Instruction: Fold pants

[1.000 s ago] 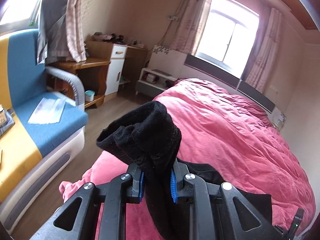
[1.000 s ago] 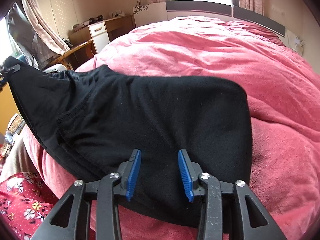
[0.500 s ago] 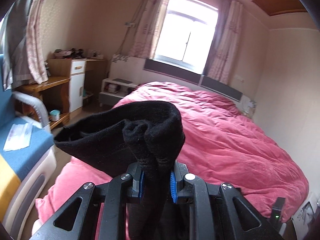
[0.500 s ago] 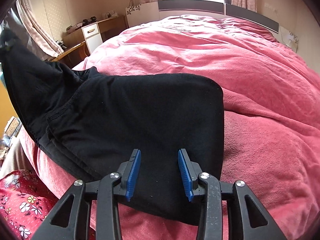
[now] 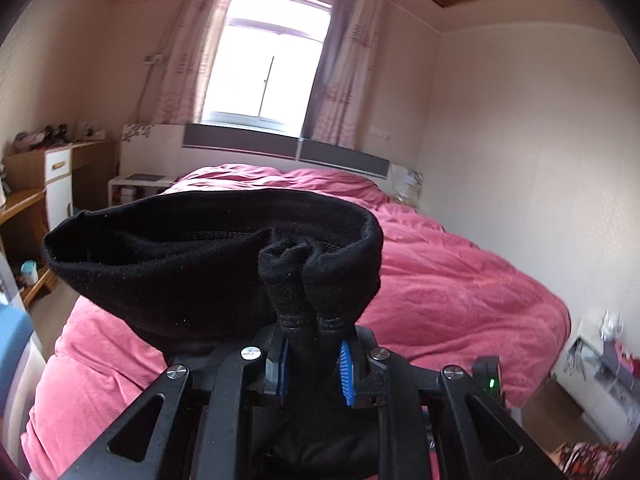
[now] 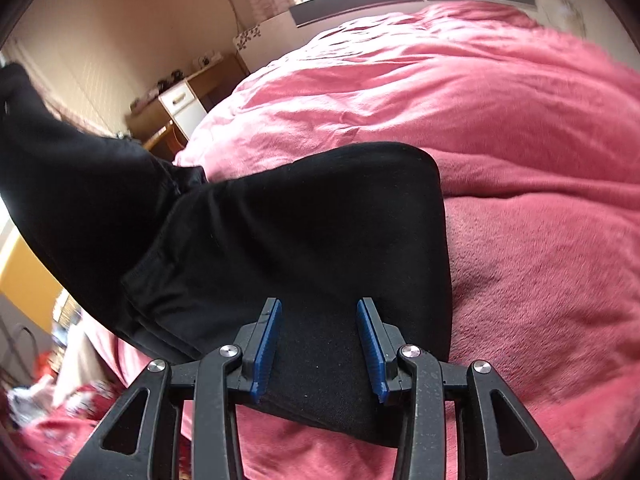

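The black pants [image 6: 288,232] lie partly folded on the pink bedspread [image 6: 500,120], with one end lifted up to the left. My left gripper [image 5: 313,368] is shut on a bunched end of the pants [image 5: 208,264] and holds it up above the bed; the cloth drapes forward over the fingers. My right gripper [image 6: 319,354] is open, its blue pads apart, hovering just over the near edge of the flat part of the pants, gripping nothing.
The bed [image 5: 460,300] fills most of both views, its headboard [image 5: 280,148] under the window. A wooden desk with a white cabinet [image 5: 52,176] stands left of the bed. Clutter sits on the floor at the right [image 5: 600,360]. A floral red cloth [image 6: 60,432] lies at the lower left.
My left gripper has swung right with the held pants end, raising it; the sofa has left its view. The right gripper has tilted and stays open over the pants.
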Demonstrator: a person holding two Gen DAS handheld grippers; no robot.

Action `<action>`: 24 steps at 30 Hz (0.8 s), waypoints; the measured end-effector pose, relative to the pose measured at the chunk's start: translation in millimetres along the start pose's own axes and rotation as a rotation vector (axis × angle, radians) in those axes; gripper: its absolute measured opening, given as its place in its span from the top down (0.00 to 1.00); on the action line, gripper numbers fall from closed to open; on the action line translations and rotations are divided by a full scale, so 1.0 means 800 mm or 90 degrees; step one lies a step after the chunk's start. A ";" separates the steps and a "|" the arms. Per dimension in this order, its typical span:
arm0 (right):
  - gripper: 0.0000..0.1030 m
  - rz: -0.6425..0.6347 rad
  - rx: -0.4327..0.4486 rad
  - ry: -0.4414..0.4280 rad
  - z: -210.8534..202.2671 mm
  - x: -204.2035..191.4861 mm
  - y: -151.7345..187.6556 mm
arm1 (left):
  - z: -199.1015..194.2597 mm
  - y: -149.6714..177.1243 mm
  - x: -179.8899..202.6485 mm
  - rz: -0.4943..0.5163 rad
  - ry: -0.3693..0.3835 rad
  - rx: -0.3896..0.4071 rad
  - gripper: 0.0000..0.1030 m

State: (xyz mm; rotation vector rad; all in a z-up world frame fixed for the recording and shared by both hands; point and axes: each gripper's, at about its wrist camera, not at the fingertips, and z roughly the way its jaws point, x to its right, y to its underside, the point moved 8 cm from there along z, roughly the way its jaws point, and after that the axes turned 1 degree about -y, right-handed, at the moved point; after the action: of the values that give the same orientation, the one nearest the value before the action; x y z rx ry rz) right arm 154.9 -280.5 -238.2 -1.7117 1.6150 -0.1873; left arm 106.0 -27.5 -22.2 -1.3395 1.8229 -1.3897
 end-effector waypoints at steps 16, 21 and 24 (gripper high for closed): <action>0.55 0.111 0.048 -0.067 -0.027 0.012 -0.023 | 0.063 0.131 0.068 0.218 0.038 -0.143 0.81; 0.55 0.098 0.054 -0.064 -0.034 0.008 -0.031 | 0.094 0.152 0.084 0.256 0.062 -0.154 0.79; 0.55 0.097 0.066 -0.032 -0.044 0.018 -0.035 | 0.130 0.193 0.092 0.300 0.074 -0.248 0.74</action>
State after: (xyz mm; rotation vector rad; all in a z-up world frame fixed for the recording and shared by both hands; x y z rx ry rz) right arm 159.7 -310.4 -202.2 -1.4971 1.6616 -0.1485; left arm 98.1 -138.7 -188.7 -0.9112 2.3828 -0.9094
